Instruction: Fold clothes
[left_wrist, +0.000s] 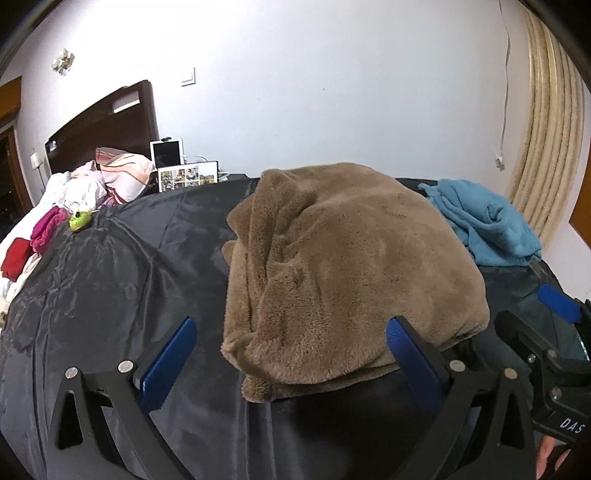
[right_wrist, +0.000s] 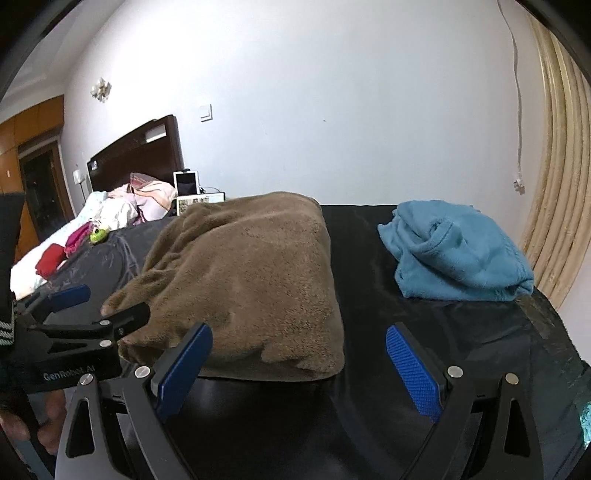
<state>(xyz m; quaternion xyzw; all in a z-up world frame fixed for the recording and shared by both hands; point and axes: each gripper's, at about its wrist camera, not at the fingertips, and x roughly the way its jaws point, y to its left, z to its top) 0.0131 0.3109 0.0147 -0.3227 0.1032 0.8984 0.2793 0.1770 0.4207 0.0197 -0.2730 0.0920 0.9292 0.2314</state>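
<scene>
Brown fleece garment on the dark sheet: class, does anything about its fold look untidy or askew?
Yes. The brown fleece garment is a lumpy bundle, its left side creased and bunched rather than flat. The blue fleece garment behind it is crumpled too.

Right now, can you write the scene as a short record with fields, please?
surface: black sheet over the bed
main item: brown fleece garment, folded into a bundle, lying on the sheet
second item: blue fleece garment, crumpled, apart from the brown one
left tool: open, at the brown bundle's near edge
right tool: open, holding nothing
background: pillows near the headboard
</scene>
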